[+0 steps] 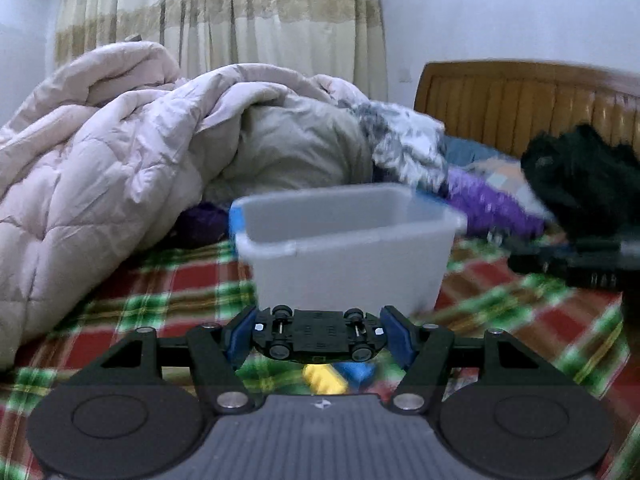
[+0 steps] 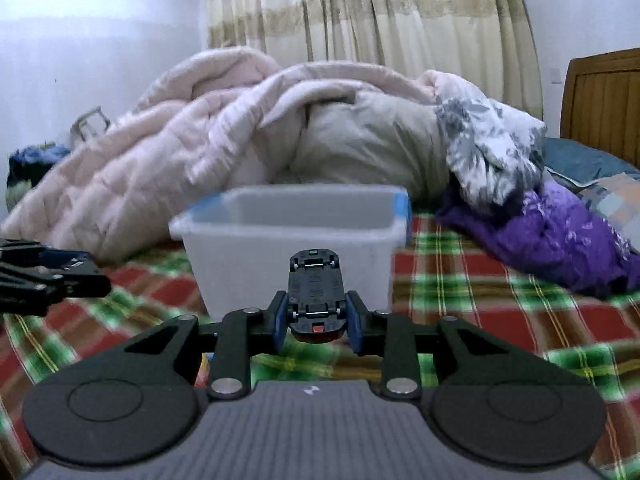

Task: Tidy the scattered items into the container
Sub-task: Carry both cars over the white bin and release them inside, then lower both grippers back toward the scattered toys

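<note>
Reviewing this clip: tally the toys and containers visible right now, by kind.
Toy cars: 2, one crosswise in the left gripper, one lengthwise in the right gripper, both underside up
Building blocks: 2, yellow block and blue block
Plastic container: 1
Total: 5

Dim, bluish daylight filters through the curtain. Both views bow at the edges with dark corners. The box and plaid sheet are blurred.
</note>
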### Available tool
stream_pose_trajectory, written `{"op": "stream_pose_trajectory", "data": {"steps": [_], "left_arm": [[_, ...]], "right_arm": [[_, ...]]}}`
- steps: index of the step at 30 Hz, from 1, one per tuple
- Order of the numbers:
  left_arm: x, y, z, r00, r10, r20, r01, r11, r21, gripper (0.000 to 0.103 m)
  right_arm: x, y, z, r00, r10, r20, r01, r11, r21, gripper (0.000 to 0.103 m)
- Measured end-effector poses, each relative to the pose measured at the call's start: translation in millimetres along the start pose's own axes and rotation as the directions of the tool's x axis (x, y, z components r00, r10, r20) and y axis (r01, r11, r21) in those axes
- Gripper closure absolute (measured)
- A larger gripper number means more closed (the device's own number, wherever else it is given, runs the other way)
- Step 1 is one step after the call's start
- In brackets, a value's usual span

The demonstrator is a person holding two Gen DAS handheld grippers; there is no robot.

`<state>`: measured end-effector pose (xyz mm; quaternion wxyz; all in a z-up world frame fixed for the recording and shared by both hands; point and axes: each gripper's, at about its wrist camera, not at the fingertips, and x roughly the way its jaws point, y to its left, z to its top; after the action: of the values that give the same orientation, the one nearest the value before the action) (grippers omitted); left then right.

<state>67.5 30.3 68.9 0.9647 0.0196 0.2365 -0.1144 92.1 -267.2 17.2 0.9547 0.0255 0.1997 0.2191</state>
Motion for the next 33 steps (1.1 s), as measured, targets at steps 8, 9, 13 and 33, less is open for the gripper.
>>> {"op": "stream_pose_trajectory", "data": {"steps": [8, 9, 13, 33], "left_arm": [[47, 6, 81, 0.999, -0.015, -0.044, 0.012, 0.999, -0.051, 0.034], [57, 8, 88, 0.998, -0.015, -0.061, 0.011, 0.998, -0.064, 0.034], [91, 15, 104, 0.993, 0.006, -0.118, -0.015, 0.996, -0.083, 0.034], [84, 22, 48, 0.993, 0.001, -0.115, -0.001, 1.000, -0.006, 0.028]], "right_arm": [[51, 1, 75, 0.999, -0.014, -0.052, 0.014, 1.000, -0.008, 0.070], [59, 0, 80, 0.997, -0.015, -0.069, 0.014, 1.000, -0.010, 0.070], [92, -2, 94, 0.990, -0.041, -0.131, 0.035, 0.998, -0.050, 0.070], [53, -10, 35, 0.995, -0.010, -0.101, 0.005, 0.999, -0.042, 0.010]]}}
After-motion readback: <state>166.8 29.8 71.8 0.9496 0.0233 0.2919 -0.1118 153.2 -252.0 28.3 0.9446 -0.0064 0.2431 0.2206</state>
